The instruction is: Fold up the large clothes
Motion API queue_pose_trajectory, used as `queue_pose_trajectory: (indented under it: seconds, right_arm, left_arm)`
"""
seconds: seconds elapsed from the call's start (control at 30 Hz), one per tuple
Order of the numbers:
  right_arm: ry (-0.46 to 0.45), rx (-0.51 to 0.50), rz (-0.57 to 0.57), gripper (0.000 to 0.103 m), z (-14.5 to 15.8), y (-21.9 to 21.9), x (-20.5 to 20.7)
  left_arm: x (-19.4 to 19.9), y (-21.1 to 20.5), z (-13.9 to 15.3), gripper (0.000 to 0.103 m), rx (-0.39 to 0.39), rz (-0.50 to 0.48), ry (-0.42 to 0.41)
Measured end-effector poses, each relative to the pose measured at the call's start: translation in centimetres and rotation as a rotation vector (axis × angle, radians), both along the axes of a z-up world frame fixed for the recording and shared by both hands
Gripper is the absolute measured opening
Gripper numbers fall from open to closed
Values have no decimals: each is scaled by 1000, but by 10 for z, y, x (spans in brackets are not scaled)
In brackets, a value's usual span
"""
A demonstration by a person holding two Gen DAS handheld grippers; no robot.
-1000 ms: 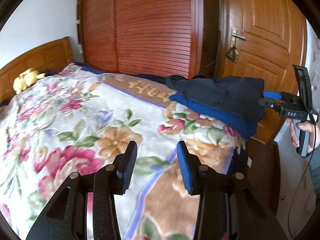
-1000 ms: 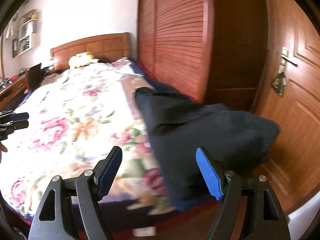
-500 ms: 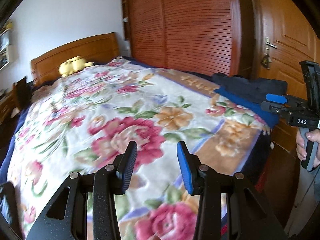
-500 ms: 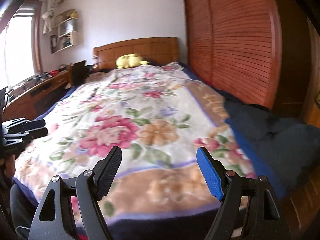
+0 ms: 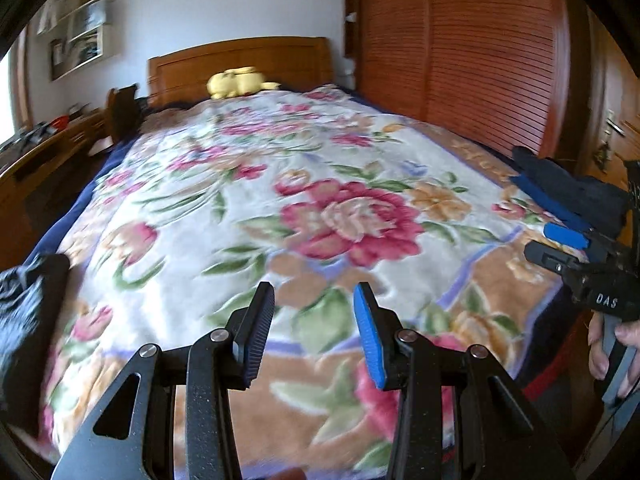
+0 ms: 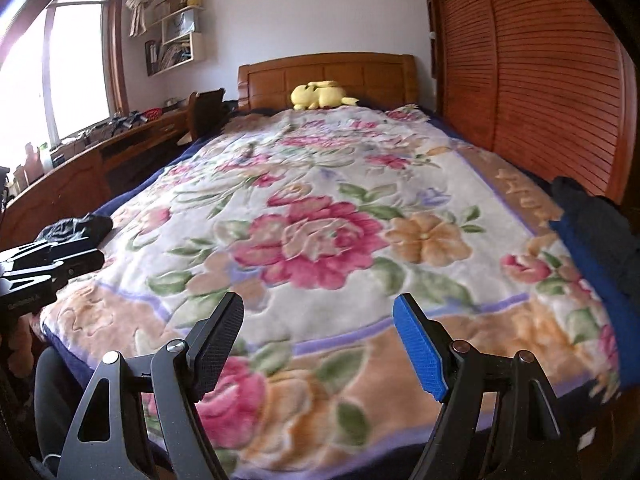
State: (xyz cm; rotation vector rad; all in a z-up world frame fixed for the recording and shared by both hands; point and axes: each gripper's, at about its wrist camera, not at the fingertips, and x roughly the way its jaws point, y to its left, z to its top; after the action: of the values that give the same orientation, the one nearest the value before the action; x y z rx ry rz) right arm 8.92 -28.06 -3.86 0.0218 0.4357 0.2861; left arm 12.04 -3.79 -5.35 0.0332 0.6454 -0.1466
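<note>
While both grippers hang above the foot of a bed, neither one holds anything; the left gripper (image 5: 314, 330) has its two fingers partly spread over the floral blanket (image 5: 280, 200) with only air between them, and the right gripper (image 6: 318, 344) has its fingers spread wider, likewise empty. Dark folded clothes (image 6: 596, 232) lie at the right edge of the blanket, on a blue layer just beside the slatted wooden wardrobe (image 6: 540, 72); a second dark garment (image 6: 74, 228), crumpled, sits at the left edge of the bed near its foot, well apart from the first, and shows in the left wrist view too (image 5: 28, 300). Each gripper appears in the other's camera: the right one at the far right of the left view, gripped by a hand (image 5: 612, 344); the left one at the far left of the right view. A yellow plush toy (image 6: 320, 94) rests against the wooden headboard (image 6: 328, 70); a desk (image 6: 80, 160) runs under the window (image 6: 76, 64) on the left.
</note>
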Motion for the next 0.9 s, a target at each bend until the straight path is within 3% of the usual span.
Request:
queue_pose_trajectory:
  seconds: [0.37,0.9]
  right_arm:
    - [-56,19,78,79,6,33,-19]
    - [-114,-3,62,79,-12,46,-23]
  left_arm:
    - [-36,51,4,42,-42,120,-45]
    - [-54,58,15,42,-59,136,-86]
